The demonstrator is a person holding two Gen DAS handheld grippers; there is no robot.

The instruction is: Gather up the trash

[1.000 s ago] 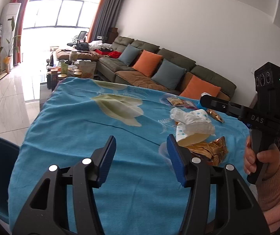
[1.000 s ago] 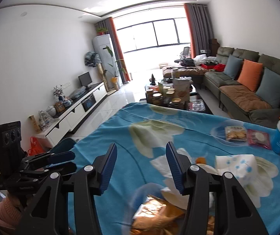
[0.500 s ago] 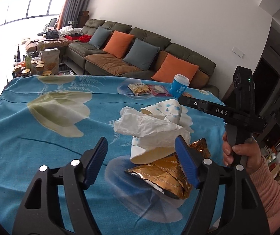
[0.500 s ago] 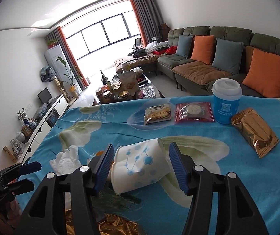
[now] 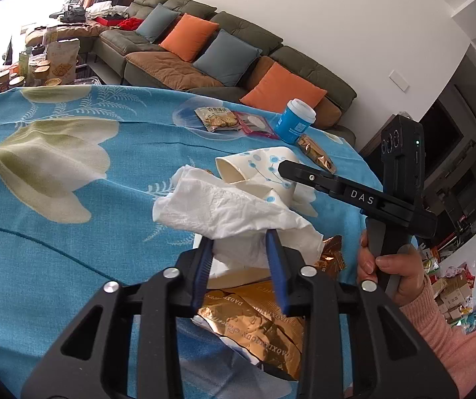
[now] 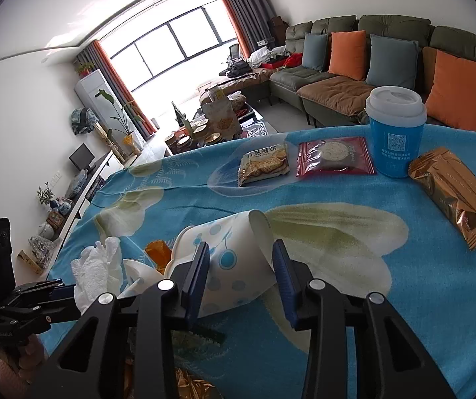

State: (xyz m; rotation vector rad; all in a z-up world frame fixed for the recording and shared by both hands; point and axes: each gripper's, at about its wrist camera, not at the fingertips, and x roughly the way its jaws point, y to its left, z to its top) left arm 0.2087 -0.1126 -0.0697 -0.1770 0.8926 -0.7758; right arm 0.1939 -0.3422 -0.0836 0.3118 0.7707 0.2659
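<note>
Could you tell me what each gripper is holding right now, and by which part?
The left gripper pinches the crumpled white tissue at its near end. The right gripper clasps the tipped dotted paper cup across its side wall.

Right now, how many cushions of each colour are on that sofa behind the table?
Orange cushions: 2
Grey-blue cushions: 2
Total: 4

Gold wrapper (image 5: 258,319) half-hidden under left tool (image 5: 238,249).
</note>
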